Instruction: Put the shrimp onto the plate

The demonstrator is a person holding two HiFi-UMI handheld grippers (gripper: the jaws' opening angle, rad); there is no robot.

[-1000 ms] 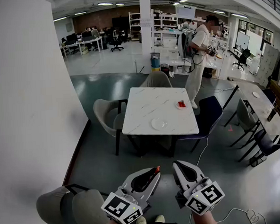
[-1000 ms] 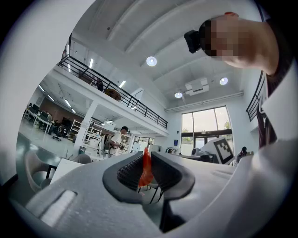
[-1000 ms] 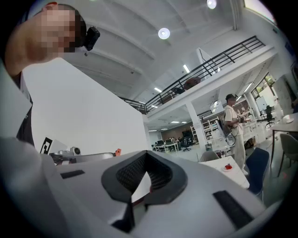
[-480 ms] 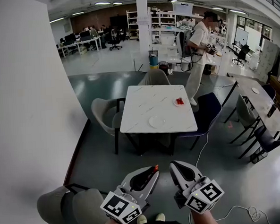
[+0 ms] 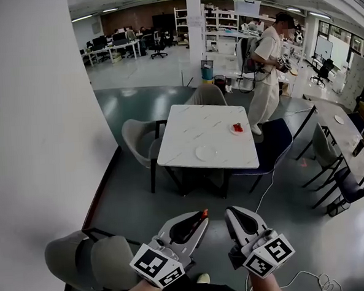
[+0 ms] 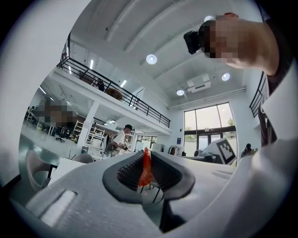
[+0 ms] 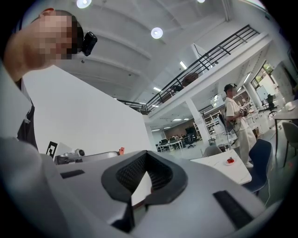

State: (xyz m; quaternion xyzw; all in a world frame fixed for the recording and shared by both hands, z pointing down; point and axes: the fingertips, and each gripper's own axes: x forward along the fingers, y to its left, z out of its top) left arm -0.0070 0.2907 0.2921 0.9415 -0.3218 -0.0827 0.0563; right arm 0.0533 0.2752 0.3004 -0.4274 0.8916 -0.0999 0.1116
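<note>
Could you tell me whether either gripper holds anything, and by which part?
The left gripper pinches a thin orange shrimp between its fingers; which end is gripped cannot be told. The right gripper is empty.

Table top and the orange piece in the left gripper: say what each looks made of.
Table top: marble or a marble-look slab, white with faint grey veins, smooth. Orange piece: probably plastic or rubber, thin and evenly bright; not certain.
</note>
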